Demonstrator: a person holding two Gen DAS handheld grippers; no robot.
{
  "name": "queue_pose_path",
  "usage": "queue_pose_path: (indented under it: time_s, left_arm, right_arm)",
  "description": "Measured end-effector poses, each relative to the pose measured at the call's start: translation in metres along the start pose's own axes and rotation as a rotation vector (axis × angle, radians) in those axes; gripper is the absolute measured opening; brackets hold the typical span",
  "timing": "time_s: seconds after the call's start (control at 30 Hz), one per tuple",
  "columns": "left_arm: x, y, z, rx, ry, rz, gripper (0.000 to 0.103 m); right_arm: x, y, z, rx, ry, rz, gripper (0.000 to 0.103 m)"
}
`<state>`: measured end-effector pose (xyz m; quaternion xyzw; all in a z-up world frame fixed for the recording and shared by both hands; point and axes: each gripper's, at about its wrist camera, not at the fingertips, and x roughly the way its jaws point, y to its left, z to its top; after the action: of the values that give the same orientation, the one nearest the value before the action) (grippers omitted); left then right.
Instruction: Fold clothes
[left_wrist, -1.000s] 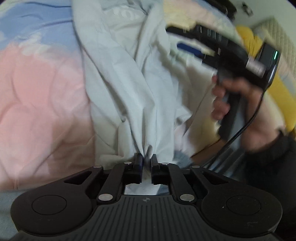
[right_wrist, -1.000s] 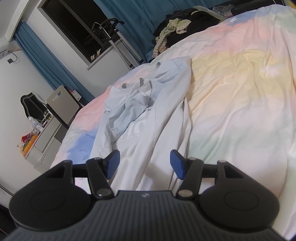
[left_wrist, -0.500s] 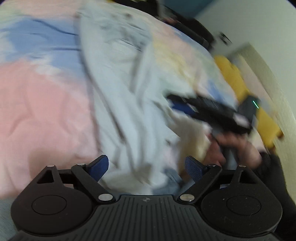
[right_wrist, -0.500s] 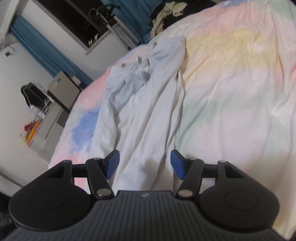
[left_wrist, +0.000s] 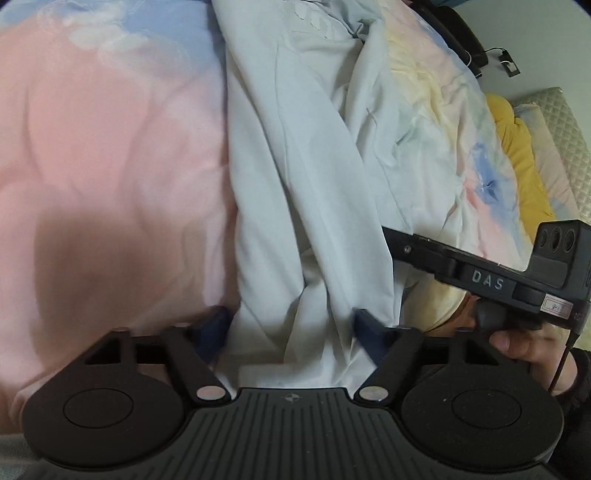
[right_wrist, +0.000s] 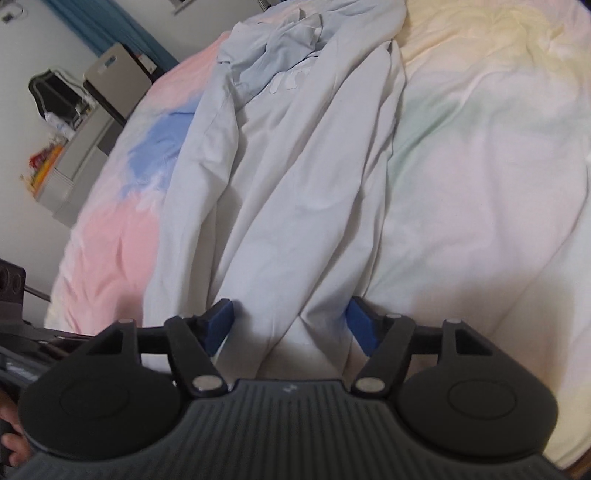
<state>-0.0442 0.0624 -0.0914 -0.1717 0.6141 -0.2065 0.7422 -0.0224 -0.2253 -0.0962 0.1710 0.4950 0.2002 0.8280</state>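
- Here, a pale garment (right_wrist: 295, 177) lies bunched in long ridges down the middle of a pastel bed (right_wrist: 480, 166), its near end reaching both tools.
- The left gripper (left_wrist: 291, 328) and the right gripper (right_wrist: 291, 325) each stand with jaws apart, cloth between the pads, nothing clamped.
- By the look of it, a clean grip means taking one single hem layer per side, well apart, before any spreading.
- To the right the bed is open; on the left the garment's edge runs close to the mattress side, with a cabinet (right_wrist: 77, 147) beyond.
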Motion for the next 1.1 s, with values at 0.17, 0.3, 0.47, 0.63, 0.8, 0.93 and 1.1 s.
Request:
queue_pose_path:
  time_s: [0.17, 0.3, 0.47, 0.63, 0.8, 0.93, 1.1]
  left_arm:
    - [-0.020, 0.002, -0.006, 0.017, -0.037, -0.006, 0.015]
    - [-0.061, 0.019, -0.003, -0.067, -0.155, -0.102, 0.009]
    - [-0.132, 0.015, -0.006, -0.121, -0.351, -0.268, 0.009]
    - [-0.165, 0.005, -0.034, -0.117, -0.436, -0.339, 0.009]
    - [-0.165, 0.024, -0.080, -0.172, -0.424, -0.395, 0.009]
    - [-0.156, 0.042, -0.090, -0.229, -0.421, -0.433, 0.009]
    - [-0.148, 0.047, -0.033, -0.290, -0.457, -0.493, 0.009]
  right_arm:
    - [-0.033, -0.004, 0.007, 0.032, -0.051, 0.034, 0.013]
    - [-0.073, -0.008, 0.017, 0.061, -0.121, 0.078, 0.009]
    - [-0.124, -0.012, 0.030, 0.097, -0.208, 0.133, 0.008]
    - [-0.162, -0.018, 0.032, 0.136, -0.270, 0.177, 0.006]
    - [-0.175, -0.028, 0.014, 0.182, -0.282, 0.202, 0.006]
    - [-0.185, -0.035, 0.000, 0.218, -0.292, 0.221, 0.005]
    - [-0.190, -0.045, -0.005, 0.278, -0.317, 0.243, 0.005]
